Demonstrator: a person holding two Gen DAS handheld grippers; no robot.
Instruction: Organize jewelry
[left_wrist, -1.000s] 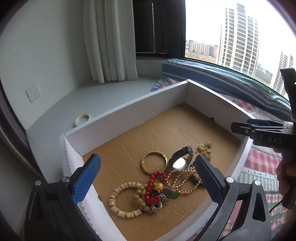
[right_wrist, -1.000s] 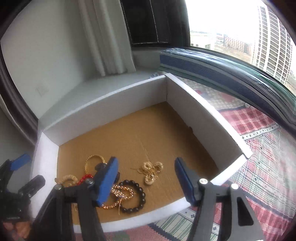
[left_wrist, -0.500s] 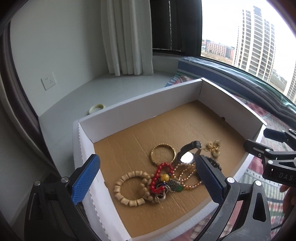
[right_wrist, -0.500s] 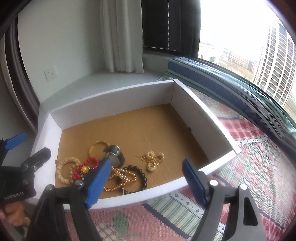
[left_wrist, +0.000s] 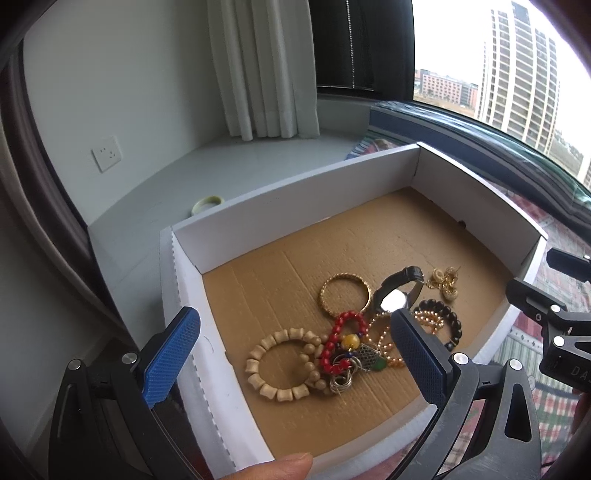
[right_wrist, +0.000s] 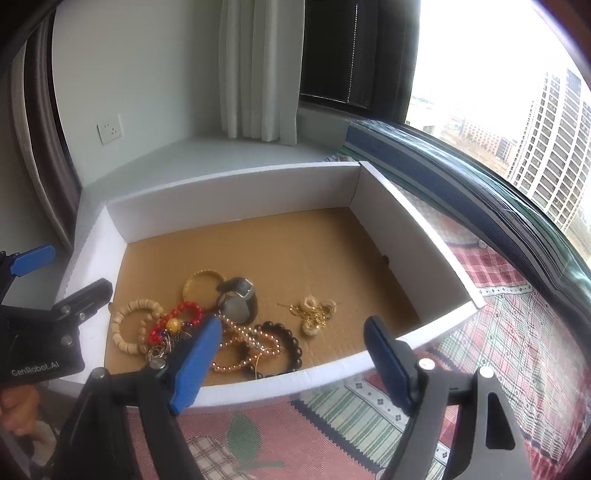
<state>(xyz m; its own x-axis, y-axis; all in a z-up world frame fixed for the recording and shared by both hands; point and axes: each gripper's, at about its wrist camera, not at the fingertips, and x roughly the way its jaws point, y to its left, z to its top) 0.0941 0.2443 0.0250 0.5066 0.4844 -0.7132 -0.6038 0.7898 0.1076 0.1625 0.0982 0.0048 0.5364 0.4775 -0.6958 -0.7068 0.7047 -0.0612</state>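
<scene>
Clearly "GenRobot.AI" marks the left tongs (right_wrist: 51, 280), both they and the right tongs (right_wrist: 291, 354) gaping wide, empty.

Your left tool (left_wrist: 295, 363) has its right finger (left_wrist: 419, 362) covering part of the gold bead strand (left_wrist: 384, 332) and the near side of the black bead bracelet (left_wrist: 448, 321). From the right wrist, your right tool (right_wrist: 291, 363) hides the near ends of that strand (right_wrist: 243, 341) behind its left finger (right_wrist: 195, 365). The tangle of small metal rings (left_wrist: 341, 380) beside the red bead bracelet (left_wrist: 341, 341) is too knotted to separate piece by piece. Only a fingertip (left_wrist: 275, 467) shows at the bottom edge. The pale ring (left_wrist: 207, 203) behind the box (left_wrist: 295, 206) is half hidden by its wall, and the gold earrings (right_wrist: 314, 312) are too small to count.
</scene>
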